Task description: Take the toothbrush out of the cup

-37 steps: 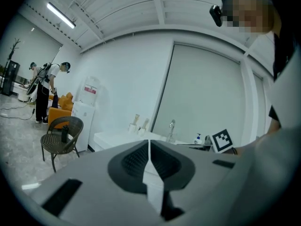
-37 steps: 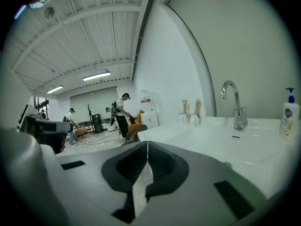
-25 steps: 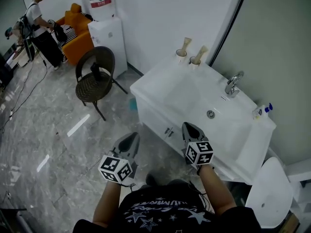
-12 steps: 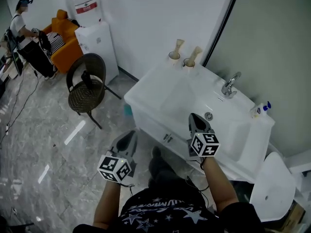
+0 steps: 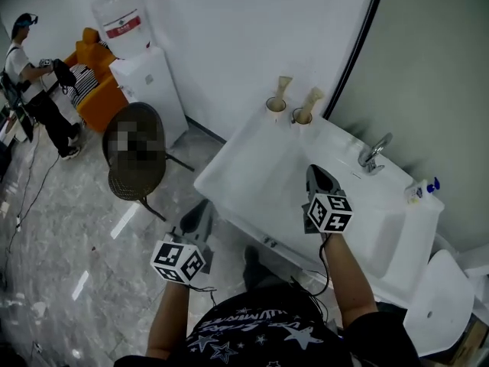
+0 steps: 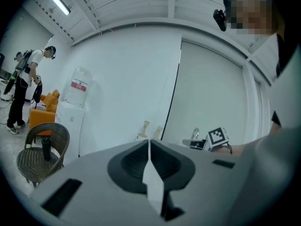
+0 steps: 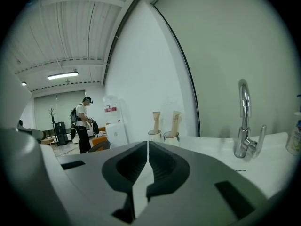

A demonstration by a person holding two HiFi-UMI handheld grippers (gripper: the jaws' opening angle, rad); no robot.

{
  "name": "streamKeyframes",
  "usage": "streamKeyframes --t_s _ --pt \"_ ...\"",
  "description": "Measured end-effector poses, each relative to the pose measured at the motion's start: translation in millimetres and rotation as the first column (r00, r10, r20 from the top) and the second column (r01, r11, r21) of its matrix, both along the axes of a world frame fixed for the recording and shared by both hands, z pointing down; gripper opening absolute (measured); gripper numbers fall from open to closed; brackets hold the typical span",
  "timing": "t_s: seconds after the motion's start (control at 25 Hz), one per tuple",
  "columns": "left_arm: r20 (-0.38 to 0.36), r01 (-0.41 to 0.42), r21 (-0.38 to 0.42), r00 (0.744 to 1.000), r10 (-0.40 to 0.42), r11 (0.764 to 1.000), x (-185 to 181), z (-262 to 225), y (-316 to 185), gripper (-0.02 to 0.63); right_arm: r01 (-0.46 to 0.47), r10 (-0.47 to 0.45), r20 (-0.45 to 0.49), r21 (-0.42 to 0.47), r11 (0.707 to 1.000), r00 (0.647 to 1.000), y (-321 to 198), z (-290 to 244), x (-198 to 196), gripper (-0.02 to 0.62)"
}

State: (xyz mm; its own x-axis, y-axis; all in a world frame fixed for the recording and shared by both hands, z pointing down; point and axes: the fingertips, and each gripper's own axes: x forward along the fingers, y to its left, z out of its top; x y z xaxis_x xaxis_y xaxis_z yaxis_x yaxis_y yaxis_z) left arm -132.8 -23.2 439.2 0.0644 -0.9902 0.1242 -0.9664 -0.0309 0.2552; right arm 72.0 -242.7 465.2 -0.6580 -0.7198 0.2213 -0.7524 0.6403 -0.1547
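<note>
— White washbasin (image 5: 252,159) takes up the middle, with a chrome tap (image 5: 373,153) at its far side.
— The right tongs (image 5: 318,173) hang over the bowl, jaws pressed together on nothing. The left tongs (image 5: 203,206), also closed and empty, sit off the near edge.
— The toothbrush (image 5: 283,86)?
— Upright in a cup (image 5: 274,105) at the back rim, beside a second cup (image 5: 301,116), well apart from both tongs.

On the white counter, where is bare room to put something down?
Bare: the counter stretch from the two cups to the front edge, left of the right tool. Crowded: the cups' back corner, and around the faucet and bottle.
</note>
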Motion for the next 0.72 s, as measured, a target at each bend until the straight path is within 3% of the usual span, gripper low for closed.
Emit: streamKeyframes --t_s 0.28,0.64,0.72 --pt "0.023 -0.031 -0.001 0.999 0.031 1.000 -25 -8 -87 0.025 -0.042 0.041 -0.014 -0.022 0.999 0.999 -86 -2 -18 0.015" --pt "0.020 -0.040 -0.031 0.999 0.040 0.999 -48 -2 -159 0.026 -0.115 0.115 -0.007 -0.092 0.989 0.993 -166 26 -33 0.017" --pt "0.022 -0.043 -0.034 0.999 0.043 0.998 -52 0 -172 0.026 -0.119 0.119 -0.004 -0.110 0.987 0.993 -179 32 -37 0.045"
